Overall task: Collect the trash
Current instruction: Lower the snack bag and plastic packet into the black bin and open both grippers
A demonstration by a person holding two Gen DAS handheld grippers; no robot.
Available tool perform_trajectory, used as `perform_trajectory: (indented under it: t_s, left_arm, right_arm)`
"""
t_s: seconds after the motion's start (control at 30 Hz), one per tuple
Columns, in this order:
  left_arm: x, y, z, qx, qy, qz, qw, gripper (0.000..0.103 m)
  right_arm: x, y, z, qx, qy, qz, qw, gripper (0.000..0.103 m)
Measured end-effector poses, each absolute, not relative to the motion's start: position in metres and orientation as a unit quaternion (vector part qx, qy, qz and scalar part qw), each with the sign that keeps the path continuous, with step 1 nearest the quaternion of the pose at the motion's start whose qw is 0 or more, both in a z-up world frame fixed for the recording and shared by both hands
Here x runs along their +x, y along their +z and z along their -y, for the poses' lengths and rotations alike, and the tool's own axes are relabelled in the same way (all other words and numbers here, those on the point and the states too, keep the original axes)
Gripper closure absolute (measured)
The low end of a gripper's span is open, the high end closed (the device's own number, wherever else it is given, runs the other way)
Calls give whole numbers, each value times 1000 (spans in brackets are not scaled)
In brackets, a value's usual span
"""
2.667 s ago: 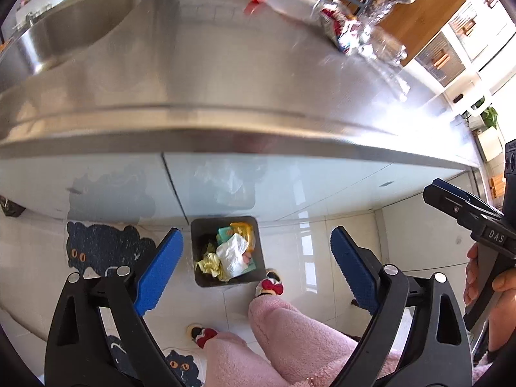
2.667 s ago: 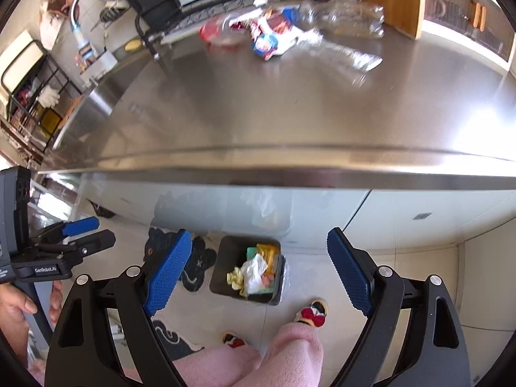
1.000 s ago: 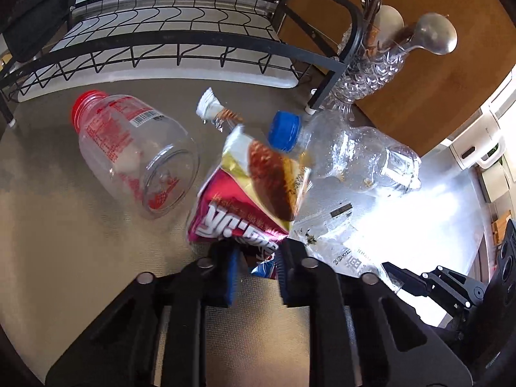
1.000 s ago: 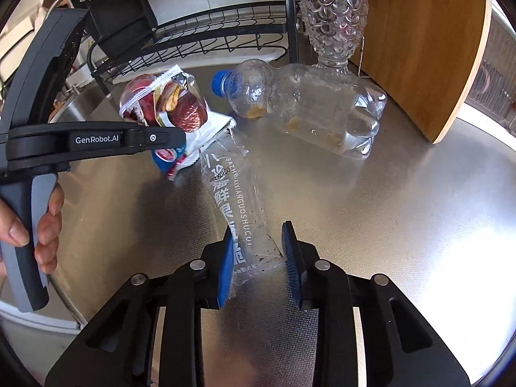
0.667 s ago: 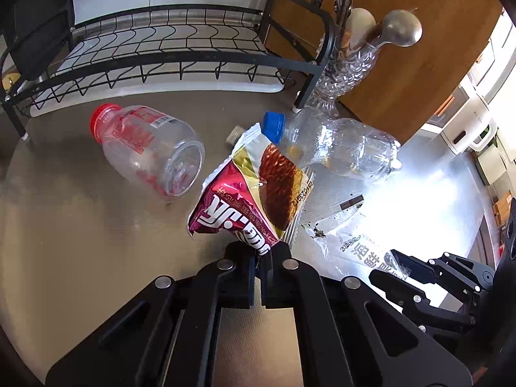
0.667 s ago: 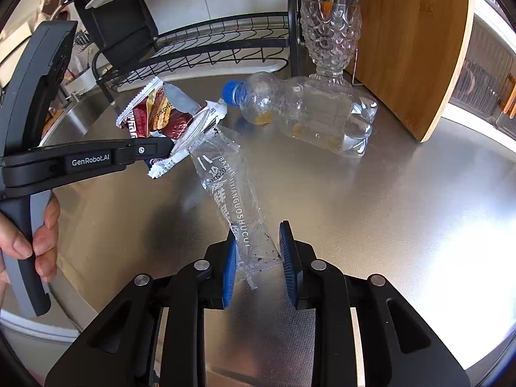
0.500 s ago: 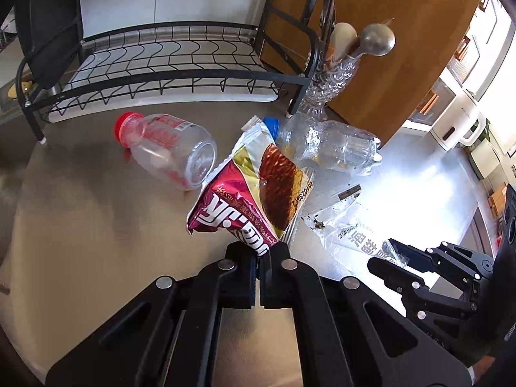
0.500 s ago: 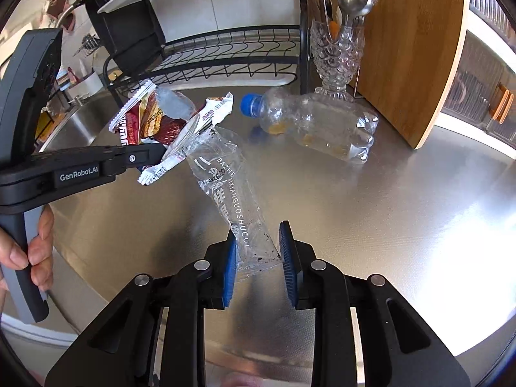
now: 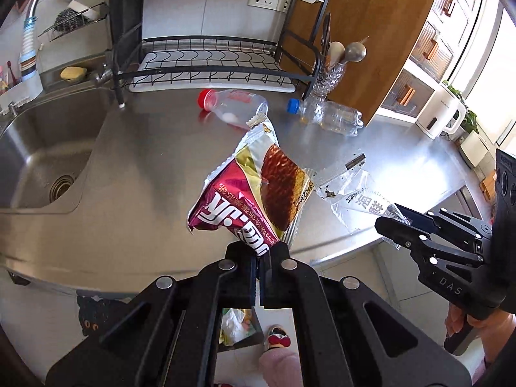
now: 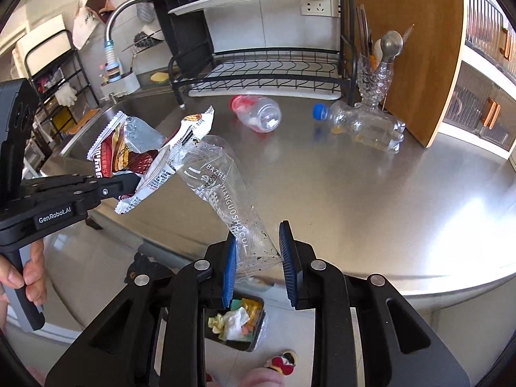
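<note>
Crumpled maroon-and-gold snack wrapper (foil inside), torn open

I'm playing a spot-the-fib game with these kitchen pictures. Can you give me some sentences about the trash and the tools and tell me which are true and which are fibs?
1. The left tool pinches a red snack bag. True.
2. The right tool holds a bottle. False: it holds a clear plastic wrapper.
3. Two bottles lie on the steel counter. True: a red-capped bottle and a blue-capped bottle.
4. The trash bin on the floor is empty. False: it has crumpled trash inside.
5. The blue-capped bottle stands upright. False: it lies on its side.
</note>
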State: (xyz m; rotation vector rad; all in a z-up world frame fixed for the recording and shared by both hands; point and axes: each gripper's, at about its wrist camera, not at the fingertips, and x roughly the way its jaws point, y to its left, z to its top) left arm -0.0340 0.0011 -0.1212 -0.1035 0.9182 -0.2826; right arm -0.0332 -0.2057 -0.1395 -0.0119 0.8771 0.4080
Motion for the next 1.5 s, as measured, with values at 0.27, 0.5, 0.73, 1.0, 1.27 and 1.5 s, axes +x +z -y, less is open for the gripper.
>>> perform_trajectory:
  t_s: [0.27, 0.5, 0.73, 1.0, 1.27, 1.5]
  left_arm:
    - [-113, -166, -38, -65, -138, -484, 861, 103]
    - [-155, -246, -48, -56, -118, -558, 819, 103]
    - [-152, -338, -48, -44, -87, -619, 779, 103]
    - [-121, -430, -38, -24, -71, -663, 745, 103]
    - [-91, -494, -30, -27, -51, -695, 716, 103]
    - [-78, -529, -30, -19, -42, -715, 697, 91]
  right_arm:
    - [-114, -184, 173, 0, 227, -468, 854, 77]
    - [-150, -258, 154, -13, 223, -542, 810, 77]
    - [-137, -343, 147, -10, 188, -604, 774, 78]
    - [-100, -433, 139, -1, 142, -649, 747, 78]
    - [-75, -495, 138, 47, 105, -682, 722, 78]
    - [-66, -534, 136, 77, 103, -704, 698, 78]
